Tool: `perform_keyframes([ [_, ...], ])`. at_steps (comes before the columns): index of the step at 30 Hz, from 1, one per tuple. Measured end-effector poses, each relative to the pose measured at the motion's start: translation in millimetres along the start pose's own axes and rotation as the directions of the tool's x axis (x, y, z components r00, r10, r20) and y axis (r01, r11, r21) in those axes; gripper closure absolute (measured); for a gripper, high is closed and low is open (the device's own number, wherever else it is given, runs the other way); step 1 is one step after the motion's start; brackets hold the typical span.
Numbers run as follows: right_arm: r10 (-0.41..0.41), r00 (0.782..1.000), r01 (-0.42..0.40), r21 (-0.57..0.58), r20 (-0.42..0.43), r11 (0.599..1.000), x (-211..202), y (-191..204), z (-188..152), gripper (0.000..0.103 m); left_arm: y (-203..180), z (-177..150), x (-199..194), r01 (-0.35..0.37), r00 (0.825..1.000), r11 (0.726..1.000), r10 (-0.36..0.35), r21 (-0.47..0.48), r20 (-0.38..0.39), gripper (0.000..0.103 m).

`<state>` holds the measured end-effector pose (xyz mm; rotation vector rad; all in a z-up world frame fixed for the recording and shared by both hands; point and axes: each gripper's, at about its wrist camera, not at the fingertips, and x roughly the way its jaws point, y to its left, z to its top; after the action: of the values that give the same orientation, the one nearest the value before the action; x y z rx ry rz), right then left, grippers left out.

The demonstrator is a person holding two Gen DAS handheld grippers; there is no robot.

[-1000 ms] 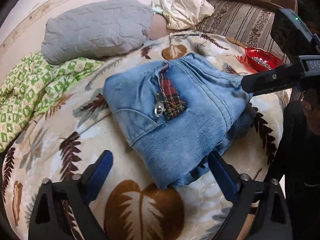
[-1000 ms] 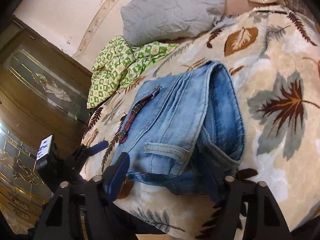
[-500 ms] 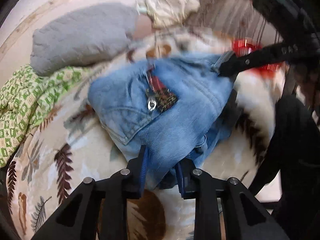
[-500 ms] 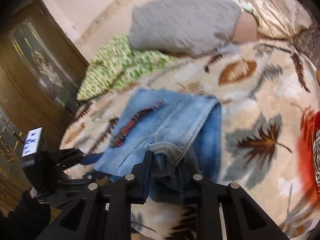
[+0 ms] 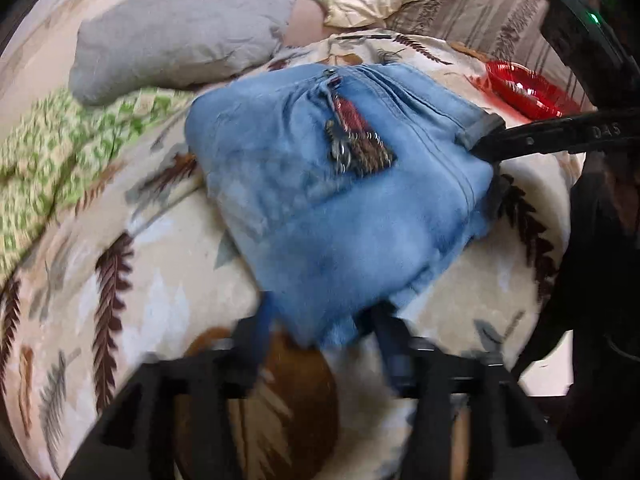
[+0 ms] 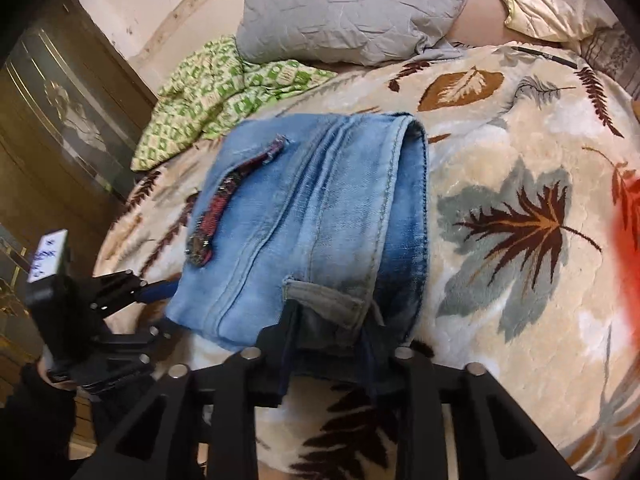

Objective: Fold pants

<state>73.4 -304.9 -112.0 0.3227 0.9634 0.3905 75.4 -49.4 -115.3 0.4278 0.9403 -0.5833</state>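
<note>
The blue jeans (image 5: pixel 344 200) lie folded in a thick bundle on a soft blanket (image 6: pixel 520 160) with leaf pictures on it. A red and dark patch (image 5: pixel 356 140) sits on top of the jeans.

The left gripper (image 5: pixel 324 336) is at the near edge of the bundle. Its jaws have just been opening and now stand partly apart, with the corner of the jeans between them. The picture is blurry there, so I cannot tell if they still pinch the cloth.

The right gripper (image 6: pixel 328 336) is at another edge, by a belt loop (image 6: pixel 324 300). Its jaws have just been opening too, and folded cloth fills the gap between them.

A grey pillow (image 6: pixel 348 8), a green patterned cloth (image 6: pixel 224 92) and a red dish (image 5: pixel 528 92) lie near the jeans.
</note>
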Motion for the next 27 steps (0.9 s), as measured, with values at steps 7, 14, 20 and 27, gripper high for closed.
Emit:
perform_keyframes([
  [7, -0.014, 0.992, 0.015, -0.009, 0.126, 1.0, -49, -1, 18, 0.02, 49, 9, -61, 0.138, 0.981, 0.965, -0.103, -0.223, 0.162, 0.011],
  [14, 0.019, 0.995, -0.03, 0.113, 0.097, 0.993, -20, -32, 68, 0.02, 98, 66, -34, 0.148, 0.984, 0.898, -0.092, -0.414, 0.153, 0.011],
  [20, -0.002, 0.999, -0.003, 0.12, 0.037, 0.993, 20, -33, 93, 0.03, 118, 108, 21, 0.076, 0.997, 0.877, -0.053, -0.475, 0.062, 0.011],
  [27, -0.019, 1.0, 0.02, 0.112, -0.013, 0.993, 54, -35, 126, 0.052, 137, 143, 70, 0.118, 0.991, 0.819, -0.133, -0.562, 0.014, 0.011],
])
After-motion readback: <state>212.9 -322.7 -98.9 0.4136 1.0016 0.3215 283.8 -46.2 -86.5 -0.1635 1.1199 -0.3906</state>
